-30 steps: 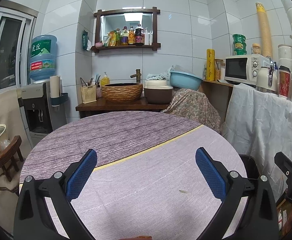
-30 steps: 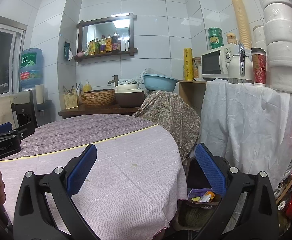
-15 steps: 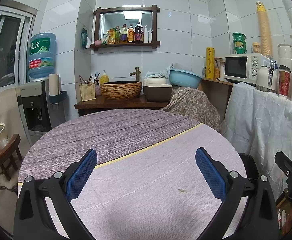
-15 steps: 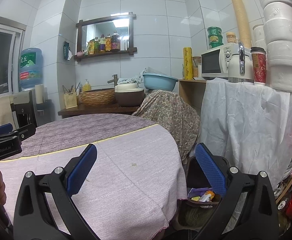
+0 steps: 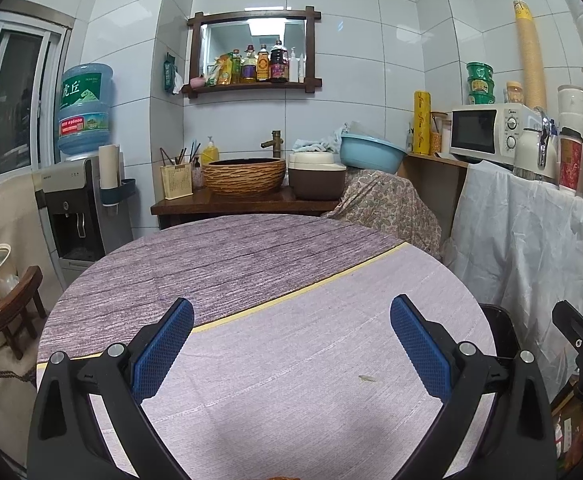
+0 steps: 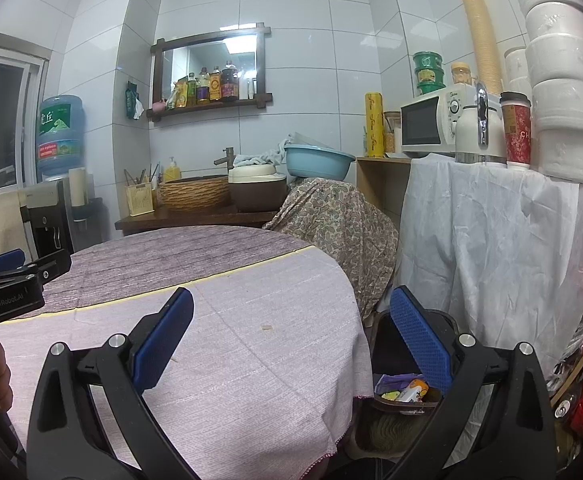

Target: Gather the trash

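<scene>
Best to drop the left gripper [image 5: 291,344] straight onto the scrap [image 5: 366,378] lying just right of its centre line, pads flat to the cloth [image 5: 291,400], and pinch lightly so the cloth stays down; spread wide, holding nothing; right gripper [image 6: 291,340] likewise wide and empty, bin [image 6: 403,394] low under its right finger.

Microwave [image 5: 485,132] right; wicker basin [image 5: 244,176], water dispenser [image 5: 76,208] behind.

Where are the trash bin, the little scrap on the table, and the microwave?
trash bin [image 6: 405,394]: right wrist view, wrappers inside.
scrap [image 5: 366,378]: left wrist view, its middle.
microwave [image 5: 474,131]: left wrist view, dark door window.
</scene>
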Motion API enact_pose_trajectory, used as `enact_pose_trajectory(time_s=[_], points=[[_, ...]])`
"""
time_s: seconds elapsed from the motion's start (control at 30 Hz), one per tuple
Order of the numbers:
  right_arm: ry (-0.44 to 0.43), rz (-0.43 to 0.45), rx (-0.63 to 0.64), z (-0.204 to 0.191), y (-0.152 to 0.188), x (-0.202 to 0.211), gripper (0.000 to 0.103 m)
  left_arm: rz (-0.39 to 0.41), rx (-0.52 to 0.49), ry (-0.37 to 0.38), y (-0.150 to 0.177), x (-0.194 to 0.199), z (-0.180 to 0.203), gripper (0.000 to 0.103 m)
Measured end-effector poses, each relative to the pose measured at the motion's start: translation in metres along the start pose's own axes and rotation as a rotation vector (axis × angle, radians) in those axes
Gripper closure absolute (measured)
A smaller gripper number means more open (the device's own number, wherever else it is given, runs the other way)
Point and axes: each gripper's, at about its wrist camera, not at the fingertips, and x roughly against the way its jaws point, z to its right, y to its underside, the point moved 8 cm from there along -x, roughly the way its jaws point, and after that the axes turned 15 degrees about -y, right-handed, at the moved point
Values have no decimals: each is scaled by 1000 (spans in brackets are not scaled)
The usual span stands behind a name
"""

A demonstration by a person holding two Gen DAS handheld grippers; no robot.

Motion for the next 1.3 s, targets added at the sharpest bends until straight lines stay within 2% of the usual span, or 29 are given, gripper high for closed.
enact_pose_trajectory(time_s=[1.3], points=[[1, -18, 0, -1, 6, -3, 6, -14, -11, 6, 5, -4, -1, 5]])
